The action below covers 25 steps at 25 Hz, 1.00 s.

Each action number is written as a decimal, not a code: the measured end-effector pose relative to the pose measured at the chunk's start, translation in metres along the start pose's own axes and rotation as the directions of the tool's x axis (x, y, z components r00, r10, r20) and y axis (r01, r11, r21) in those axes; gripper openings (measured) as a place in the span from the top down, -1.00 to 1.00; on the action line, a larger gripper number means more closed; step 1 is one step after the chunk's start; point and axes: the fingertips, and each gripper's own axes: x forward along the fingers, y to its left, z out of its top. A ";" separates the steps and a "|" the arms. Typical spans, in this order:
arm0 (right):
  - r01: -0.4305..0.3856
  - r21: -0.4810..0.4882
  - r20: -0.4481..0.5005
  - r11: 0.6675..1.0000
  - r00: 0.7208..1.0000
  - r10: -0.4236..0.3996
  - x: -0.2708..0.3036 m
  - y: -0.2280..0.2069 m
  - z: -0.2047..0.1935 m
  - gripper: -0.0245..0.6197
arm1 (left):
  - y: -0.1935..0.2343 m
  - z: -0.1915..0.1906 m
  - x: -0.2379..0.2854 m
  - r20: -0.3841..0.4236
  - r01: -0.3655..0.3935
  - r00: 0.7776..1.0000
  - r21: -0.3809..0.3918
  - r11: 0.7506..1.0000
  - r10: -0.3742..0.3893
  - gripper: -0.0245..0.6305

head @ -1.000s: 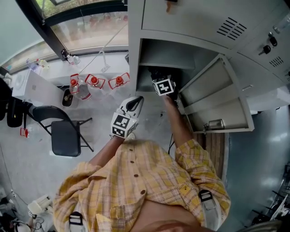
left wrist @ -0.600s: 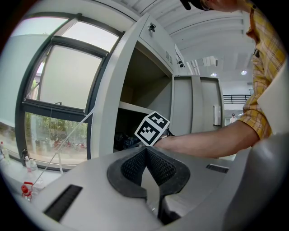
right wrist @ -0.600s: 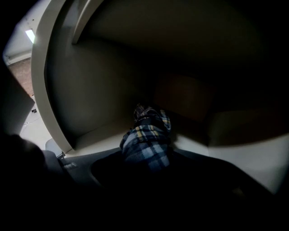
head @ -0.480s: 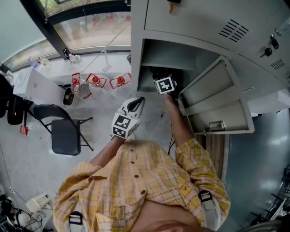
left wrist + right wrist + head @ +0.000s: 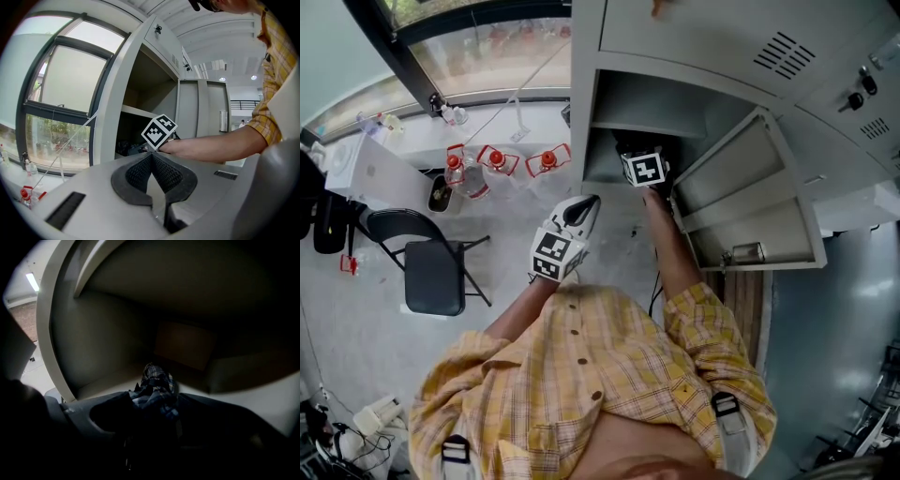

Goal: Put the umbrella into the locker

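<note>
Jaws of your right hand-held gripper [image 5: 154, 404] are opening and stand wide apart. The plaid umbrella [image 5: 155, 379] lies loose between them, its far end on the floor inside the locker [image 5: 96, 348]. Your left hand-held gripper [image 5: 151, 157] is pinched together on nothing, outside by the open door [image 5: 750, 202]. This looks like the release step. Next, draw your right hand straight back out without snagging the fabric, then probably close the door.

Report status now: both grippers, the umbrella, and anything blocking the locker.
Left gripper shut, empty, outside the locker. Right gripper inside, jaws opening around the umbrella. Umbrella lies on the locker floor. Door open, nothing blocking.
</note>
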 end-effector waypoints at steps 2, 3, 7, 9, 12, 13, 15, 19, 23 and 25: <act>-0.013 0.035 0.041 0.999 0.999 0.011 -0.006 0.000 0.003 -0.08 | 0.000 0.000 0.000 0.002 0.000 1.000 -0.002 1.000 0.000 0.91; -0.021 0.052 0.061 0.998 0.998 0.018 -0.011 0.001 0.005 -0.08 | -0.001 0.001 -0.001 0.002 0.000 1.000 -0.002 1.000 0.000 0.91; -0.037 0.071 0.156 0.997 0.987 0.025 -0.032 0.005 0.023 -0.08 | -0.001 0.004 -0.003 0.012 -0.006 1.000 -0.007 1.000 0.006 0.91; -0.040 0.077 0.184 0.996 0.983 0.025 -0.041 0.007 0.028 -0.08 | -0.003 0.002 -0.005 0.012 -0.004 1.000 -0.006 1.000 0.004 0.91; -0.042 0.079 0.194 0.996 0.981 0.026 -0.050 0.012 0.025 -0.08 | -0.006 0.002 -0.009 0.016 -0.010 1.000 -0.016 1.000 0.010 0.91; -0.046 0.081 0.197 0.996 0.980 0.030 -0.052 0.013 0.025 -0.07 | -0.005 0.004 -0.009 0.019 -0.014 1.000 -0.018 1.000 0.014 0.91; -0.061 0.085 0.200 0.994 0.979 0.043 -0.054 0.016 0.025 -0.06 | -0.006 0.006 -0.010 0.026 -0.015 1.000 -0.017 1.000 0.016 0.91; -0.081 0.089 0.206 0.993 0.977 0.061 -0.062 0.024 0.018 0.08 | -0.010 0.003 -0.013 0.029 -0.006 1.000 -0.024 1.000 0.007 0.91; -0.088 0.108 0.240 0.990 0.969 0.060 -0.074 0.026 0.017 0.28 | -0.015 0.003 -0.016 0.029 0.002 1.000 -0.024 1.000 -0.001 0.91; -0.074 0.115 0.263 0.991 0.964 0.042 -0.082 0.025 0.018 0.45 | -0.015 0.004 -0.017 0.027 0.000 1.000 -0.023 1.000 0.000 0.91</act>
